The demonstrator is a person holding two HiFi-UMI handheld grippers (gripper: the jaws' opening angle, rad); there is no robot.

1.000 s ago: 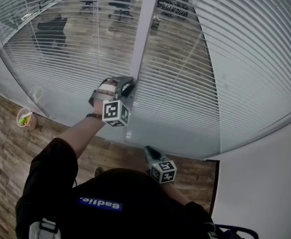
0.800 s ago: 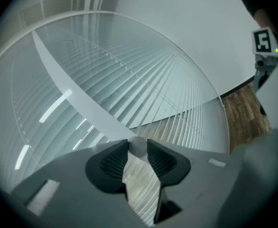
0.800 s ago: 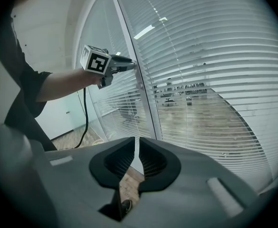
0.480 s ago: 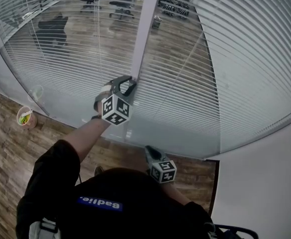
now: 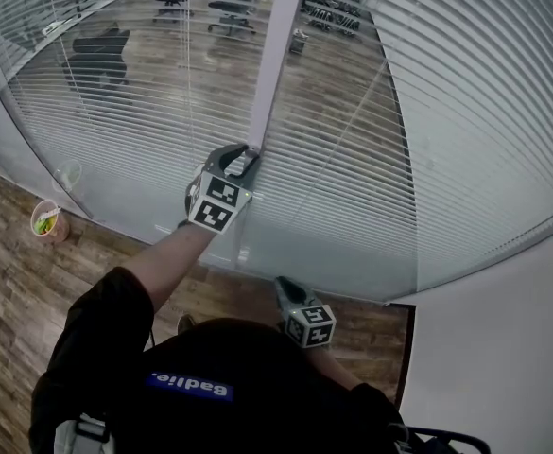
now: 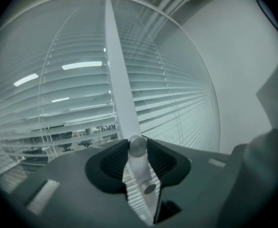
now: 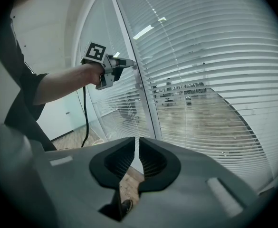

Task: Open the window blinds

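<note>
Left claw (image 5: 241,159) is pinching the round knob (image 6: 138,146) on the post (image 6: 117,70) ahead, likely tilting the slats (image 6: 177,103); next is calling for rolling it.

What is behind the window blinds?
Through the blinds and glass: a room with a wooden floor, a dark chair and desks farther back. The slats cover thin strips of it, and the white post hides what lies behind it. The left gripper clamps the post's knob.

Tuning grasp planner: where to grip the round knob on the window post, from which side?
Take the knob by its round rim, jaws on opposite sides, coming straight at the post along the knob's axis: it stands out as a short cylinder. The left gripper holds it so.
</note>
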